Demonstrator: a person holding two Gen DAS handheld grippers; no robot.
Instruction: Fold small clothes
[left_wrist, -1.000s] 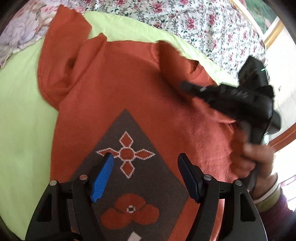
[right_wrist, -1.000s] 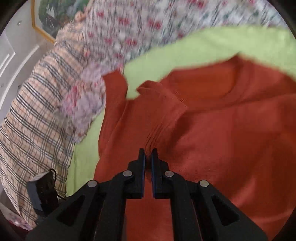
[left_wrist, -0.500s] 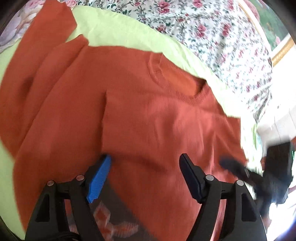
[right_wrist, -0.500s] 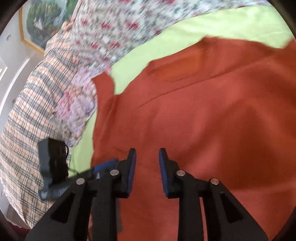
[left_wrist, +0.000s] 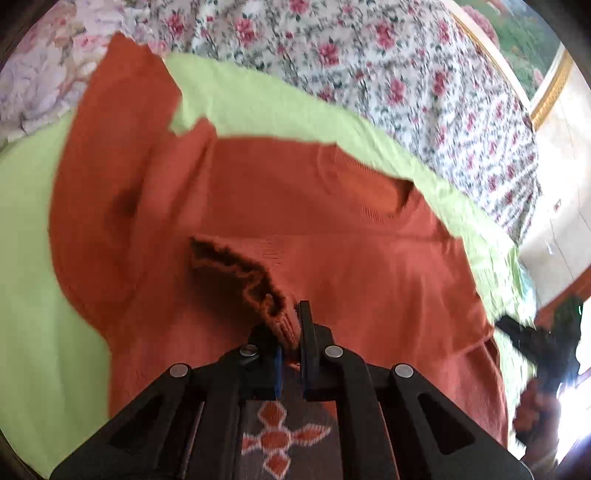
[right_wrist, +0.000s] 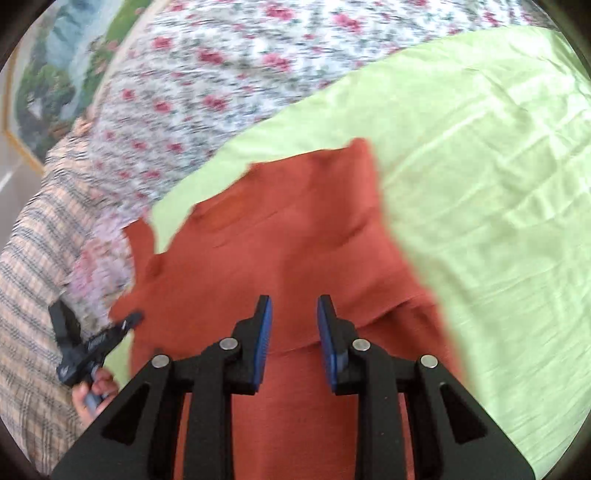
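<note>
The left gripper (left_wrist: 290, 332) has its fingers pinched on a bunched cuff of the orange sweater (left_wrist: 332, 258). The right gripper (right_wrist: 294, 332) hovers over the sweater on the green sheet (right_wrist: 480, 184), fingers apart and holding nothing.

The bed (left_wrist: 406, 74) carries a floral cover and, beside it, a plaid blanket (right_wrist: 33, 266). A lime-green sheet (right_wrist: 498, 184) lies on the floral cover. An orange sweater (left_wrist: 332, 221) lies spread on the sheet.
</note>
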